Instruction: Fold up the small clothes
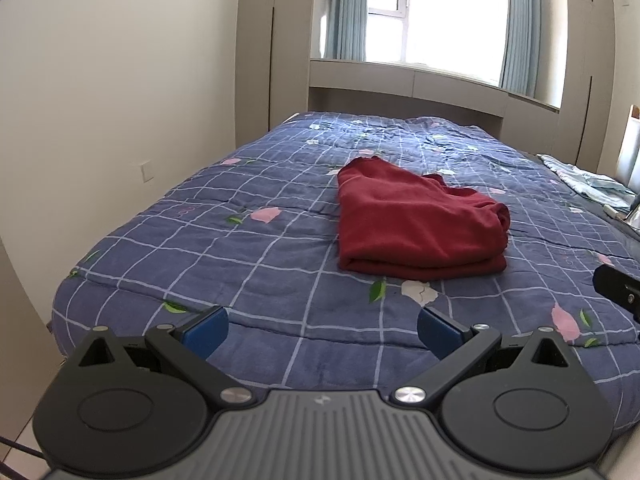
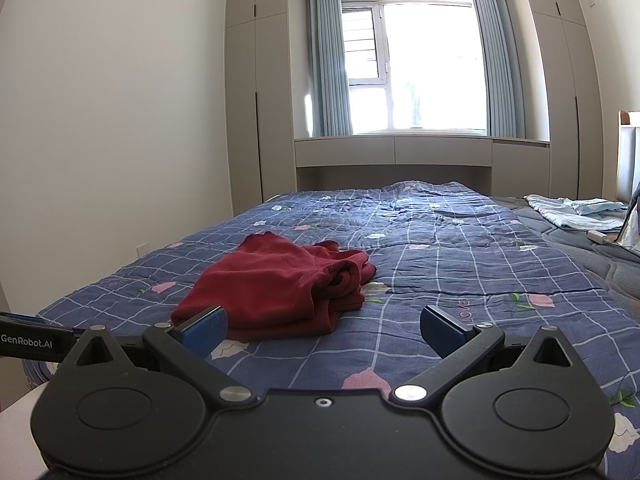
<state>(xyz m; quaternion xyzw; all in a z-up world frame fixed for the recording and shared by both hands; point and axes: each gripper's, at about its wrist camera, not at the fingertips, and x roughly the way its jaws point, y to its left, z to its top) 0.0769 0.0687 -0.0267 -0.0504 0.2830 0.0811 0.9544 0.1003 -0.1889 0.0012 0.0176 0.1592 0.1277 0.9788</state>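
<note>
The red garment (image 1: 416,224) lies folded into a thick, layered bundle on the blue checked quilt (image 1: 248,248), its doubled fold edge turned toward us and its looser bunched edges at about 3 o'clock of the bundle, so we judge the folding largely done, though that side looks less tidy. In the left wrist view it sits at 1 o'clock, well beyond our left gripper (image 1: 322,330); in the right wrist view it sits at 11 o'clock, near our right gripper (image 2: 323,330). Both grippers hang over the near edge of the bed with fingers spread wide and nothing between them, which suits either a finished release or a fresh approach; we cannot tell which. Farther out, at 3 o'clock, a light blue cloth (image 2: 576,210) lies crumpled, perhaps the next piece. Beyond the bed stand the window (image 2: 420,68) and its curtains (image 2: 330,60).
</note>
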